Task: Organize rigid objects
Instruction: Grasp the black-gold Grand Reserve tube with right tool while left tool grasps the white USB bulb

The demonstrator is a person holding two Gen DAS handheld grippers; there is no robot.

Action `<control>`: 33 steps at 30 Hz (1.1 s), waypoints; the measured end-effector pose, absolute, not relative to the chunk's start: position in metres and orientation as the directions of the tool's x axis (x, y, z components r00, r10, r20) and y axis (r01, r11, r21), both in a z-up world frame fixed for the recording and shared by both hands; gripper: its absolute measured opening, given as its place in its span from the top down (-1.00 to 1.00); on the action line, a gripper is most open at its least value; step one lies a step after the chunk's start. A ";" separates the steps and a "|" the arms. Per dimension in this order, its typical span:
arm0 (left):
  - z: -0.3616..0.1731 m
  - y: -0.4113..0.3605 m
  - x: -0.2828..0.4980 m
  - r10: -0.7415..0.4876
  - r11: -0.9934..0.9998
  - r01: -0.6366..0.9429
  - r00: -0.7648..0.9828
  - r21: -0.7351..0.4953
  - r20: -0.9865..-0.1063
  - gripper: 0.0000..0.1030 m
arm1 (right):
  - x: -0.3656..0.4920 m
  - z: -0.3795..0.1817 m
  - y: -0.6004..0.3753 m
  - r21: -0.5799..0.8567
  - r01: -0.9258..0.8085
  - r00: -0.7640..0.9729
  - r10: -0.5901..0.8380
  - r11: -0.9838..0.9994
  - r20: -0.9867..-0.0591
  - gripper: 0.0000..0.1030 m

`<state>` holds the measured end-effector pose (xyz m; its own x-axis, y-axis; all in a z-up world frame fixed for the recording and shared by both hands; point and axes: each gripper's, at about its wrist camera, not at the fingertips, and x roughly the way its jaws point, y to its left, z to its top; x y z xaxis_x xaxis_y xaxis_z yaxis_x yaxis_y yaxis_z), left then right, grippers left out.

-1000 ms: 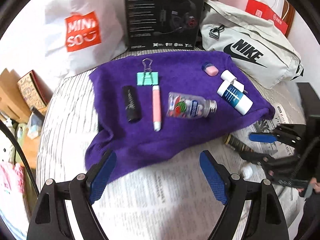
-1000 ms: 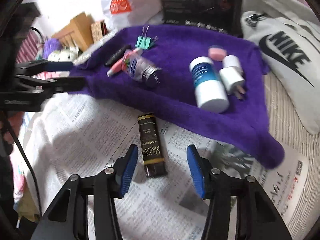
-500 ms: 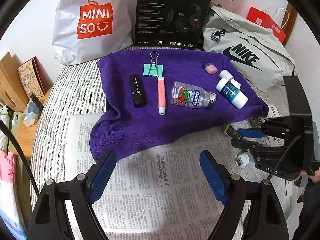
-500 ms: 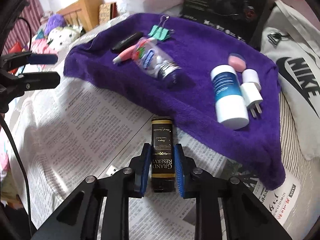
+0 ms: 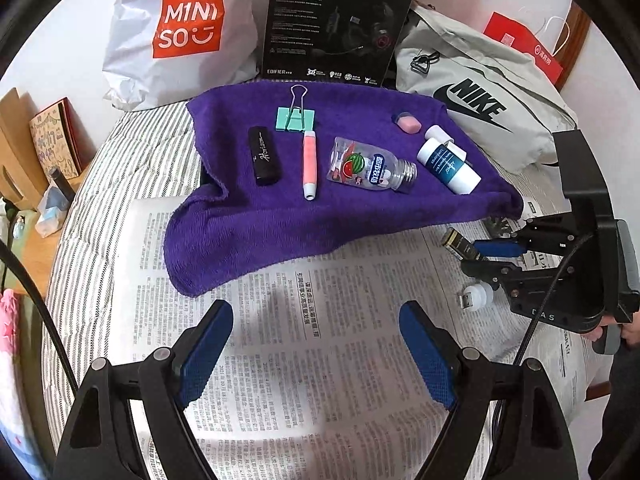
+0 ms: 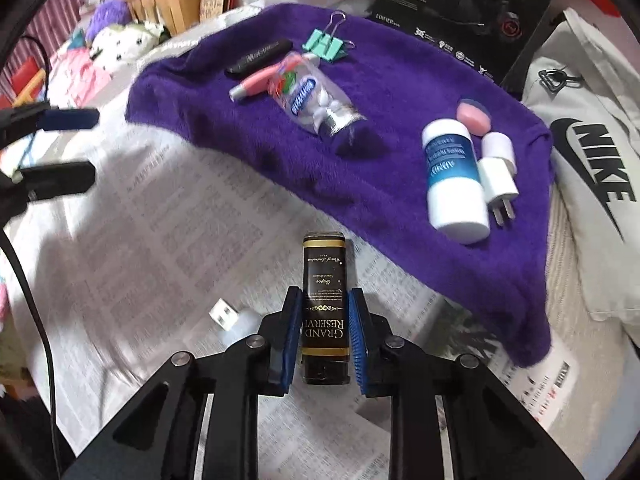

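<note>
We hold the black-and-gold lighter between the blue fingers of our right gripper, which have just closed onto its sides. It sits over the newspaper, just short of the near edge of the purple towel, its gold-banded end pointing toward the towel. A small white USB plug lies on the newspaper just left of the lighter.

On the towel lie a clear candy bottle, a pink pen, a black tube, a teal binder clip, a pink eraser, a blue-and-white bottle and, touching its far side, a white charger.

Our left gripper hovers over the newspaper in front of the towel, its fingers wide apart and holding nothing. Behind the towel stand a white shopping bag, a black box and a grey bag. All of this rests on a striped bed.
</note>
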<state>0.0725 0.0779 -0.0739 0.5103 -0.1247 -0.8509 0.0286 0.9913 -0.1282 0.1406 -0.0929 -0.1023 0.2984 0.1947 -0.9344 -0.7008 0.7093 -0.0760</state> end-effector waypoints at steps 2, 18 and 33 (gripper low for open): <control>-0.073 0.075 0.073 -0.132 0.990 0.033 0.509 -0.134 -0.851 -0.64 | 0.142 -0.103 -0.096 -0.056 -0.691 0.288 0.204 0.720 -0.936 0.55; -0.074 0.013 0.070 -0.188 0.982 0.093 0.499 -0.163 -0.846 -0.64 | 0.139 -0.088 -0.138 0.021 -0.637 0.288 0.263 0.770 -0.921 0.55; -0.103 -0.059 0.088 -0.091 0.996 0.051 0.460 -0.076 -0.883 -0.64 | 0.098 -0.100 -0.233 0.057 -0.491 0.328 0.245 0.869 -0.912 0.55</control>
